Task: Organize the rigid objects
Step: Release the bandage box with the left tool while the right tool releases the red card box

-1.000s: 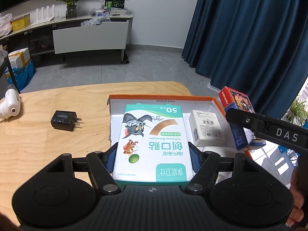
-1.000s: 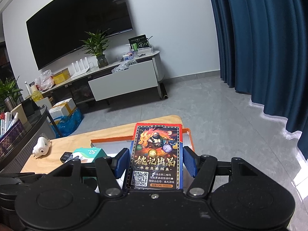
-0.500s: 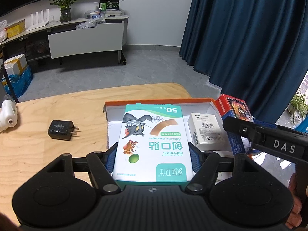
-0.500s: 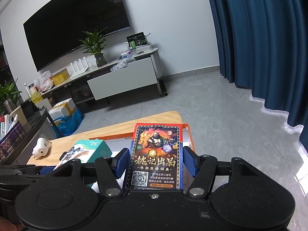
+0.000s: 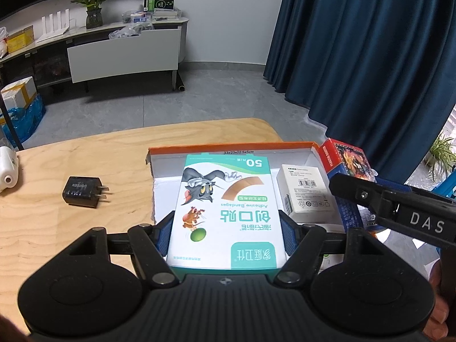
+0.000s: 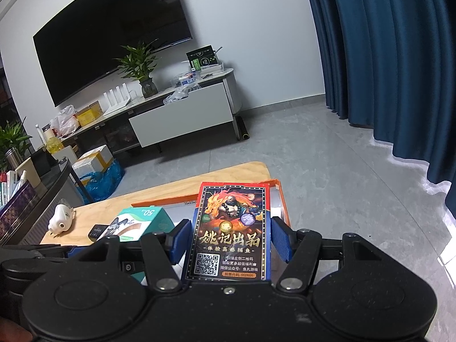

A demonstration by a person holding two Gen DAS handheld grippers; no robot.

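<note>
Both tongs loaded at once. The left tongs (image 5: 226,229) are pinched on a flat teal-and-white cardboard bandage box w/ cartoon cat and mouse (image 5: 228,211), blue pads pressed on its two long sides, so the broad printed face is kept upward and the box stays level. It is held over the near-left part of an orange-rimmed, white-lined shallow cardboard tray (image 5: 228,146) on the light wooden surface (image 5: 85,228) – judged a flat lay-down, aimed at the free white floor there.

Inside the tray, right of the bandage box, a small white carton w/ barcode label (image 5: 306,191) is already lying flat, prob. why the left load is kept to the left side.

The right tongs (image 6: 228,246) are clamped on a dark playing-card box w/ dragon art and QR code (image 6: 230,233), again gripped by the narrow sides, face up. It is held above the tray's right edge, near the far-right corner; whether it hangs inside or just outside the rim cannot be told.

Not yet gathered, on the surface left of the tray: a black plug-in charger cube w/ two prongs (image 5: 82,191) and, further left, a white plastic device (image 5: 7,168), partly cut off.
</note>
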